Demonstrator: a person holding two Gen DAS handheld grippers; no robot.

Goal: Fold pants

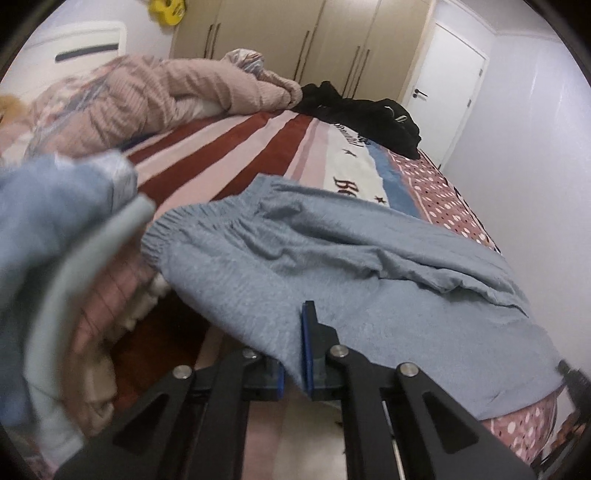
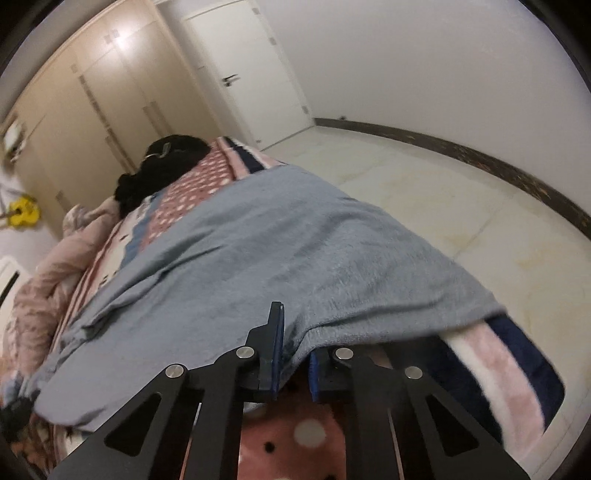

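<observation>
Grey-blue pants [image 1: 332, 266] lie spread on the bed, the elastic waistband [image 1: 207, 221] at the far left in the left wrist view. My left gripper [image 1: 293, 354] is shut on the near edge of the pants; the cloth runs between its blue pads. A blurred fold of blue-grey cloth [image 1: 55, 229] hangs close to the left of the lens. In the right wrist view the pants [image 2: 280, 251] drape over the bed's edge. My right gripper [image 2: 295, 354] is shut on their near hem, cloth pinched between the pads.
A striped and dotted bedspread [image 1: 236, 147] covers the bed. A pink blanket heap [image 1: 147, 96] and a black garment [image 1: 369, 110] lie at its far side. Beige wardrobes [image 1: 314, 33] and a white door [image 1: 450, 70] stand behind. Pale floor [image 2: 461, 192] lies to the right.
</observation>
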